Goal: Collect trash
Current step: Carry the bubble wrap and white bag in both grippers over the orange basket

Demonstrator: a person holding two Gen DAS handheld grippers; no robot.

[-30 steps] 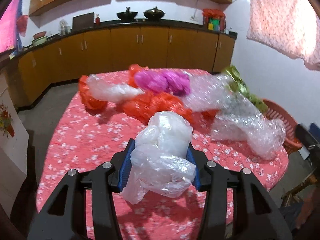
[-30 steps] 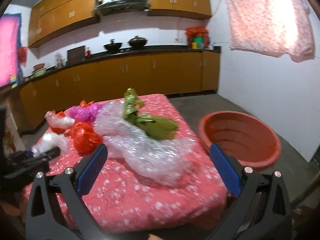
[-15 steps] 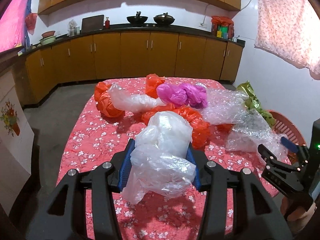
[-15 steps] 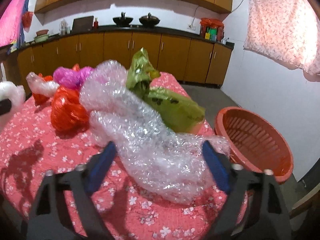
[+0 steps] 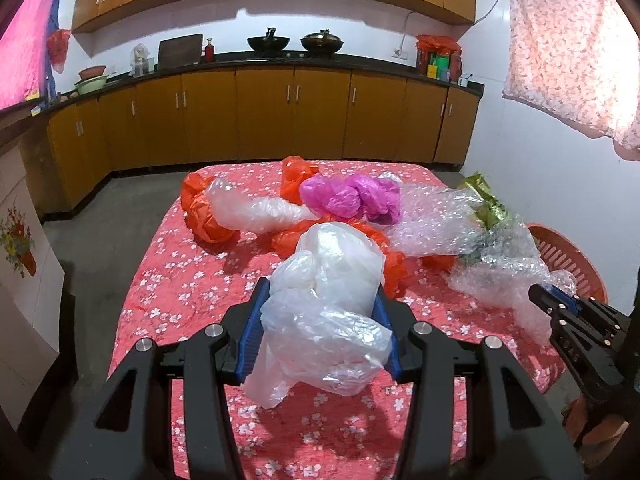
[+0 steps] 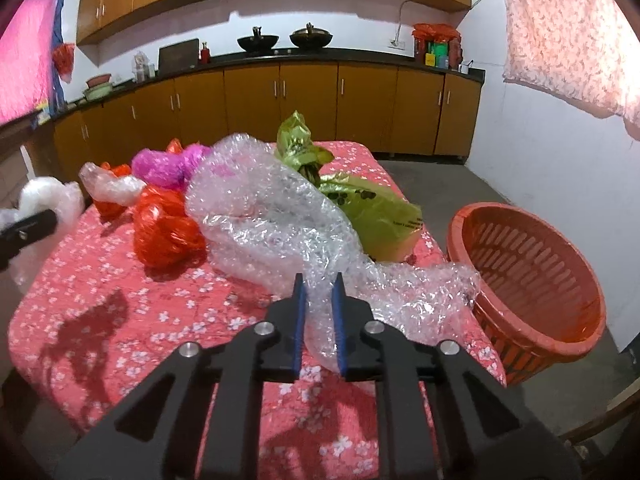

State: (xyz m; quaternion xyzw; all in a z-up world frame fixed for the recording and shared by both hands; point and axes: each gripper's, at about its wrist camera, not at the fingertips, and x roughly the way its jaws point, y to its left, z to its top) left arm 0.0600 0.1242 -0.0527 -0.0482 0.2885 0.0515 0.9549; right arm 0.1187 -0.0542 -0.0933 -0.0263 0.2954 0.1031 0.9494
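A second ago the right gripper [image 6: 318, 284] stood wide open short of the table; now its jaws are pinched on the near tail of the bubble wrap [image 6: 272, 224], at the table's [image 6: 100, 280] right front edge. The left gripper [image 5: 320, 312] still clasps a clear bag [image 5: 332, 300] above the near middle. The basket [image 6: 560, 320] sits on the floor just beside the right edge, open-mouthed; bare cloth lies front-left.

Basket [image 5: 568, 256] half behind bubble wrap [image 5: 460, 224]
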